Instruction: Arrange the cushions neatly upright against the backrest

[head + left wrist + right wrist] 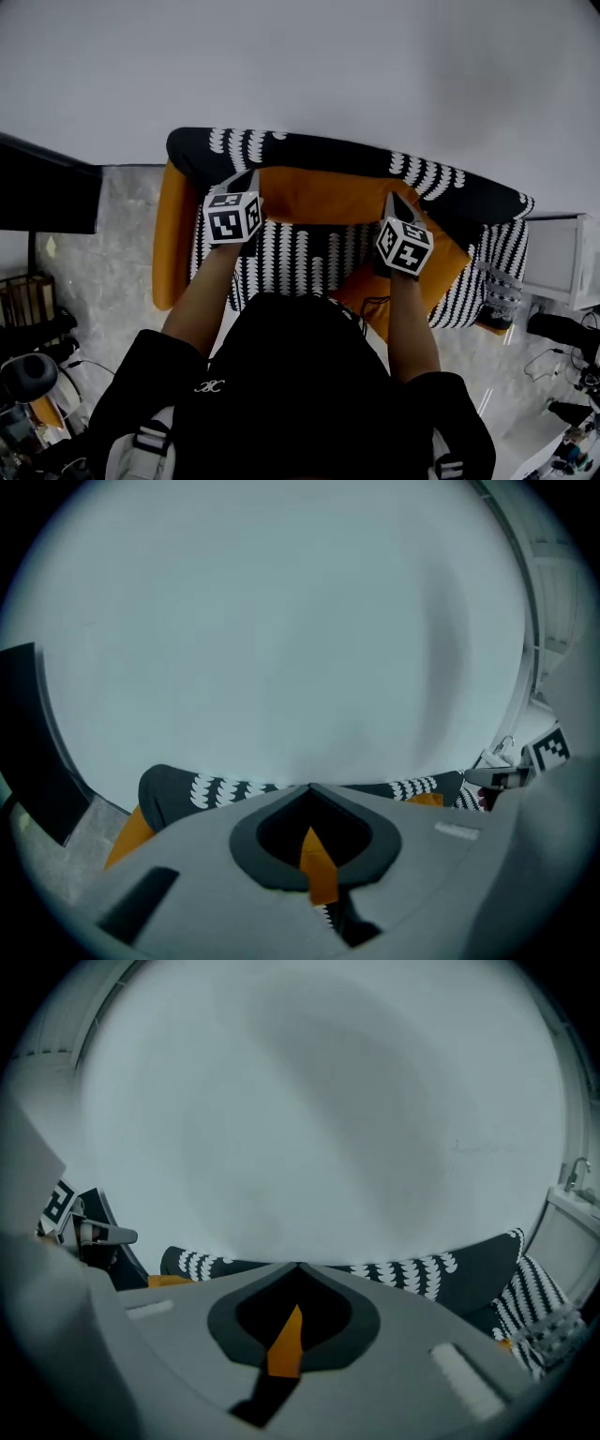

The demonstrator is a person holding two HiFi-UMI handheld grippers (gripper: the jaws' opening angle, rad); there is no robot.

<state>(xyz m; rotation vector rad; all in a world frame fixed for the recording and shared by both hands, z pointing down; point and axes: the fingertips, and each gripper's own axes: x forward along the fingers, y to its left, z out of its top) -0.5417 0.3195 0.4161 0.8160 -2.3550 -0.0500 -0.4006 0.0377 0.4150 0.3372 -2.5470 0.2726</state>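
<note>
Between left gripper [251,178] and right gripper [393,199], holds the orange cushion [323,195] by 2 top corners, jaws shut on fabric, to stand it against the backrest [309,150] beyond.

No word, brand or number can be read anywhere. The only signs are black-and-white square code markers (patterns of blocks, not letters). In the head view one marker cube [232,216] sits on the left gripper [251,176], at about ten o'clock from the middle, with two marked faces showing. The other marker cube [404,246] sits on the right gripper [395,197], at three o'clock, also with two marked faces. The left gripper view catches one such marker [551,750] at its three o'clock edge, and the right gripper view catches another [58,1206] at nine o'clock. A small white emblem [208,385] on the person's black top [281,375], at seven o'clock, is too small to read.
</note>
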